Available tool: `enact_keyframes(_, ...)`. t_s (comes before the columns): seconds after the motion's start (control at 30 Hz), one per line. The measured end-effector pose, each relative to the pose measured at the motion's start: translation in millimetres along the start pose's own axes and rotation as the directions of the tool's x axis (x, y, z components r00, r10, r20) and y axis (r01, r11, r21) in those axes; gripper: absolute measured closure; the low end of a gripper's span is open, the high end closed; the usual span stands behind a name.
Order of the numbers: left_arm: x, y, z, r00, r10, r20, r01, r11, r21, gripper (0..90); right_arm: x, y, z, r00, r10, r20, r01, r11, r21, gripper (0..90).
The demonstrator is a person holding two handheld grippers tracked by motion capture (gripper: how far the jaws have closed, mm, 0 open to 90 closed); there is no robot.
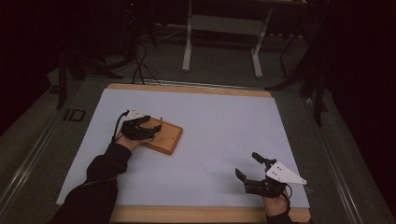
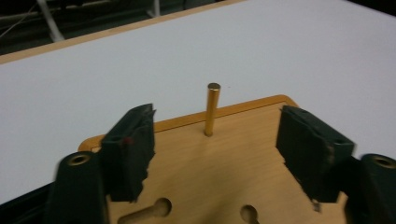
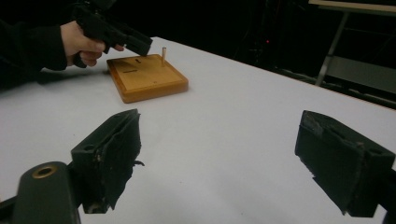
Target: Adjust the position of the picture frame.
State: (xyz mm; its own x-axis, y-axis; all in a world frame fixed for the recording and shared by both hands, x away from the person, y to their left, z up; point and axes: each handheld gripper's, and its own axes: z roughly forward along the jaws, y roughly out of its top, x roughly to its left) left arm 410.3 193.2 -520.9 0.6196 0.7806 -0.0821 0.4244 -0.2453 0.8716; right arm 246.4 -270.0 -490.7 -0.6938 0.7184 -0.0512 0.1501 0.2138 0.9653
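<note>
Brass peg [image 2: 212,110] upright, wooden board [image 2: 219,168]

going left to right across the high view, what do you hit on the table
left gripper over the near end of the wooden block → bare stretch of the white sheet → right gripper, jaws open, nothing between them

Rectangular light-brown wooden board [image 2: 224,158]: smooth, satin-varnished grain, darker rounded edge. Slim upright brass-coloured metal pin [image 2: 211,109]: polished, glossy. Matt white paper-like sheet [image 1: 219,130] on the table; black gripper pads [image 3: 112,156] look rough and frayed.
</note>
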Motion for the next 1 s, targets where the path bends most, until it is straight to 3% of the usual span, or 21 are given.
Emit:
enact_keyframes(0.27,-1.4,5.2,12.6,0.9999,0.014,-0.01,-0.013,0.9984,0.055,48.8,-0.2,-0.4,0.3,1.0,0.001,-0.005,0.0,1.0,0.008,14.2)
enact_keyframes(0.4,-1.5,6.1,17.2,0.9998,0.009,-0.019,-0.008,0.9974,0.071,53.2,-0.5,-0.4,0.1,1.0,0.001,-0.007,-0.001,1.0,0.008,14.2)
enact_keyframes(0.53,-4.6,7.4,25.4,0.9987,0.038,-0.033,-0.034,0.994,0.104,57.5,-1.2,-0.8,0.3,0.9999,0.003,-0.01,-0.003,1.0,0.011,14.3)
enact_keyframes(0.9,-5.1,8.5,32.5,0.9984,0.05,-0.028,-0.046,0.9919,0.119,70.5,-1.5,-0.9,0.0,0.9999,0.007,-0.011,-0.007,1.0,0.012,14.3)
enact_keyframes(1.0,-4.7,8.9,34.1,0.9987,0.037,-0.035,-0.032,0.9911,0.129,72.8,-1.6,-1.0,0.2,0.9999,0.009,-0.01,-0.009,1.0,0.012,14.4)
